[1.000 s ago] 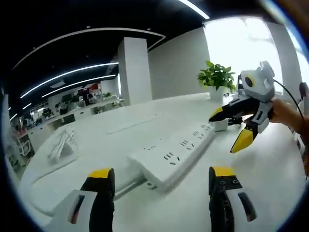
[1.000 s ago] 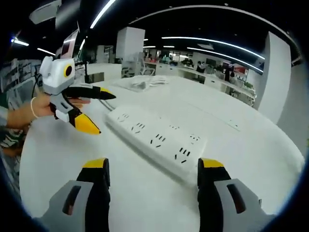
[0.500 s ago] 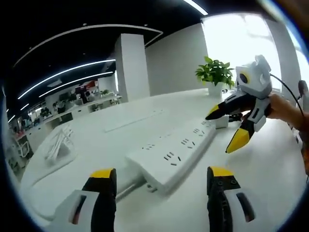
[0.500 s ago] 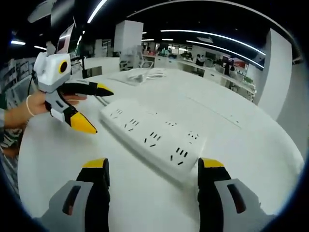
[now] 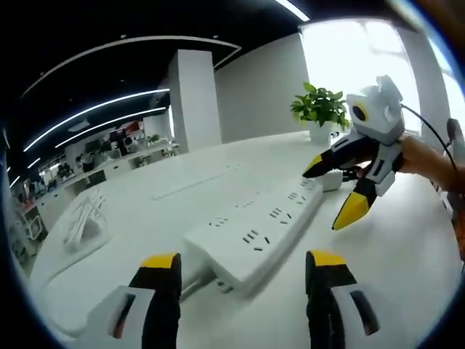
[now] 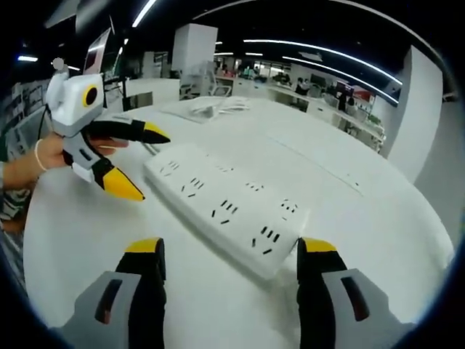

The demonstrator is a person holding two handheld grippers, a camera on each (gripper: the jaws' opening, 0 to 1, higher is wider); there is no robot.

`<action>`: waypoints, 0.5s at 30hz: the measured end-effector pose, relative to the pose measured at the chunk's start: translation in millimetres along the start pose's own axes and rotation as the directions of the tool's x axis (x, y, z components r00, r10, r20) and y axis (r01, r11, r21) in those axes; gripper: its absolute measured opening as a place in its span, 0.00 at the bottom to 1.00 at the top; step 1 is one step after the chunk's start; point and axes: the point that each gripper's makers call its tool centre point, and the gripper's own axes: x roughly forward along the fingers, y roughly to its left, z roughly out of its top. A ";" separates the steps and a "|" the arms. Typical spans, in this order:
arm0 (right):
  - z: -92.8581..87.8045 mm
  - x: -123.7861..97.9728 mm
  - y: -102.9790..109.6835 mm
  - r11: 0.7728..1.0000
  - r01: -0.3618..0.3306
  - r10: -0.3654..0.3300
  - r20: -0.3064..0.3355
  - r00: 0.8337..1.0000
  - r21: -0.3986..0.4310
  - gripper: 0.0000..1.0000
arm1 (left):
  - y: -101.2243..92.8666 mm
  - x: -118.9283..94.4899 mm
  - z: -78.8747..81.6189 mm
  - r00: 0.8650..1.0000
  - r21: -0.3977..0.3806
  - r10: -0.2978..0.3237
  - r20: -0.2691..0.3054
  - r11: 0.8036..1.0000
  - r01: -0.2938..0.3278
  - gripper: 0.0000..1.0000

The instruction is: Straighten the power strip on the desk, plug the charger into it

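two grippers, left gripper (image 5: 243,265) and right gripper (image 6: 227,251), both spread apart, have been brought closer to the power strip (image 6: 221,206) ends; straightening not yet begun.

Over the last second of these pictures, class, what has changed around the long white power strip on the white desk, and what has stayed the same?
Both open grippers have eased in toward the ends of the long white power strip: the left gripper at its far end, the right gripper at its other end near the small white charger. Nothing has been taken hold of or let go. The strip lies as before on the white desk, and the charger remains unplugged.
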 end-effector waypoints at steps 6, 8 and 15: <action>-0.2 0.8 -6.7 0.999 0.029 -0.029 -0.015 0.999 -0.015 0.65 | -0.5 3.4 0.9 1.000 0.011 0.003 -0.004 1.000 -0.003 0.67; -0.1 1.4 -8.2 0.999 0.036 -0.037 -0.019 0.999 -0.021 0.64 | -2.5 4.7 0.7 1.000 0.006 -0.003 -0.005 1.000 0.003 0.66; -1.1 3.2 -13.8 0.998 0.057 -0.057 -0.017 0.998 -0.008 0.59 | -4.9 8.0 -2.7 1.000 0.009 -0.008 -0.026 1.000 0.008 0.64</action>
